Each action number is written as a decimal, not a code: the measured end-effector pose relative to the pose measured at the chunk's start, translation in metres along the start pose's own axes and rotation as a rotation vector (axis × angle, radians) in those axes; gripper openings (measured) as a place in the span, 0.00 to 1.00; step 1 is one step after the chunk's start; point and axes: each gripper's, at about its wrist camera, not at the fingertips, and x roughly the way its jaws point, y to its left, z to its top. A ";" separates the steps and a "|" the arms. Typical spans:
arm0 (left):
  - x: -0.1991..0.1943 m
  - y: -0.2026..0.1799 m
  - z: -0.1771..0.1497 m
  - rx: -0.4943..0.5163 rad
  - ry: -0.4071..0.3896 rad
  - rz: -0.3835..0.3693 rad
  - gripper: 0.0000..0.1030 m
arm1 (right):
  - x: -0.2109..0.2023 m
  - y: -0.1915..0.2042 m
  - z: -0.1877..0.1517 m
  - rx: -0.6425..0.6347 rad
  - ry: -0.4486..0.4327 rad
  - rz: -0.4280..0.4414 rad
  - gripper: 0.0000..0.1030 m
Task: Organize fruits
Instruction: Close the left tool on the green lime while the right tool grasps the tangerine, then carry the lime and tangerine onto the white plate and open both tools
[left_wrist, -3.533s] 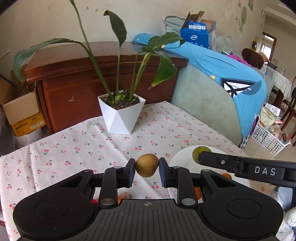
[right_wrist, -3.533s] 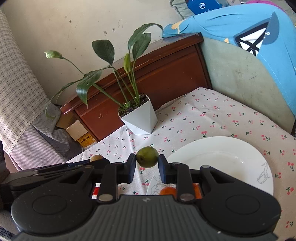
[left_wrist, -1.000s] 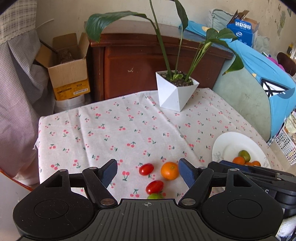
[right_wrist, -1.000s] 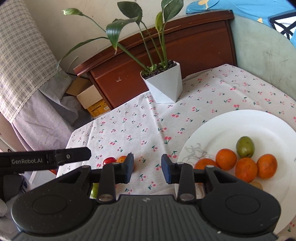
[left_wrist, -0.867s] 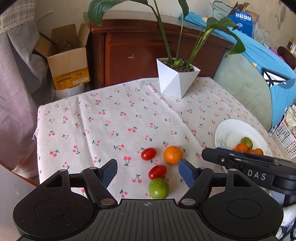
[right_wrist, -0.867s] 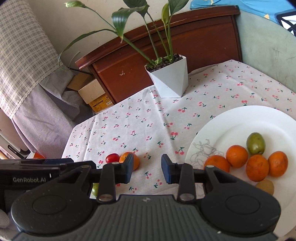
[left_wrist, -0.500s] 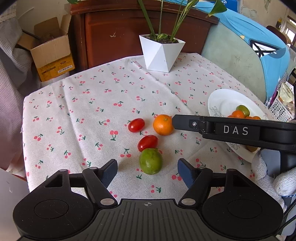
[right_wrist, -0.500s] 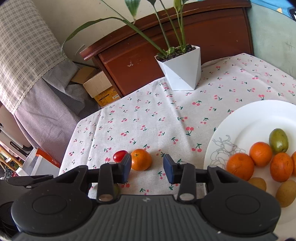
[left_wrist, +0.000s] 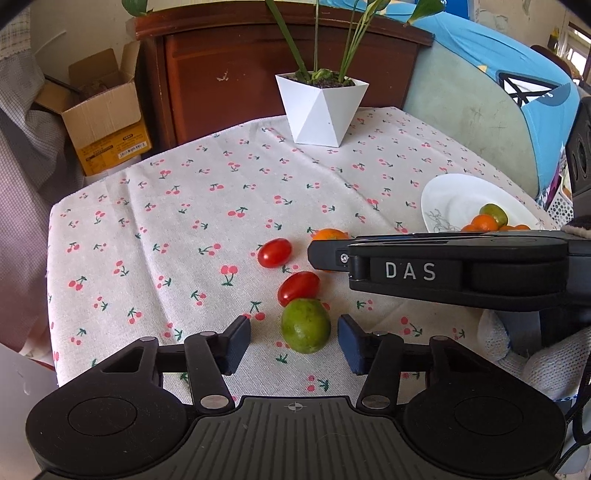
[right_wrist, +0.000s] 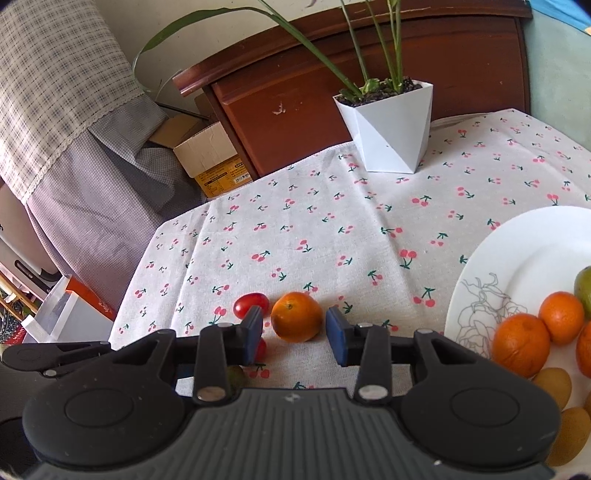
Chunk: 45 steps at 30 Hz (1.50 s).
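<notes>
Since half a second ago both grippers have come lower and nearer to the loose fruit, and the jaws of the left gripper (left_wrist: 294, 338) have just been closing around the green fruit (left_wrist: 305, 325); a gap remains on each side, so it is not yet grasped. The table (left_wrist: 177, 206) carries a cherry-print cloth. The white plate (right_wrist: 535, 254), at the right of the table, holds oranges, a green fruit and brownish fruits. To the left of the plate lies the loose orange (right_wrist: 296, 316), between the pads of the right gripper (right_wrist: 294, 334); these jaws are released, and they seem not to touch it, but the gap is narrow. Farther left of the plate lie two cherry tomatoes (left_wrist: 274, 252), the nearer one (left_wrist: 298, 287) touching the green fruit.
</notes>
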 end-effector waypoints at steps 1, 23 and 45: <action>0.000 0.000 0.000 0.002 -0.002 -0.001 0.43 | 0.001 0.000 -0.001 0.000 0.001 -0.001 0.38; -0.010 -0.004 0.003 -0.014 -0.032 -0.034 0.25 | -0.018 -0.009 0.006 0.050 -0.054 0.004 0.30; -0.014 -0.063 0.045 -0.031 -0.138 -0.183 0.25 | -0.125 -0.112 0.024 0.286 -0.293 -0.156 0.30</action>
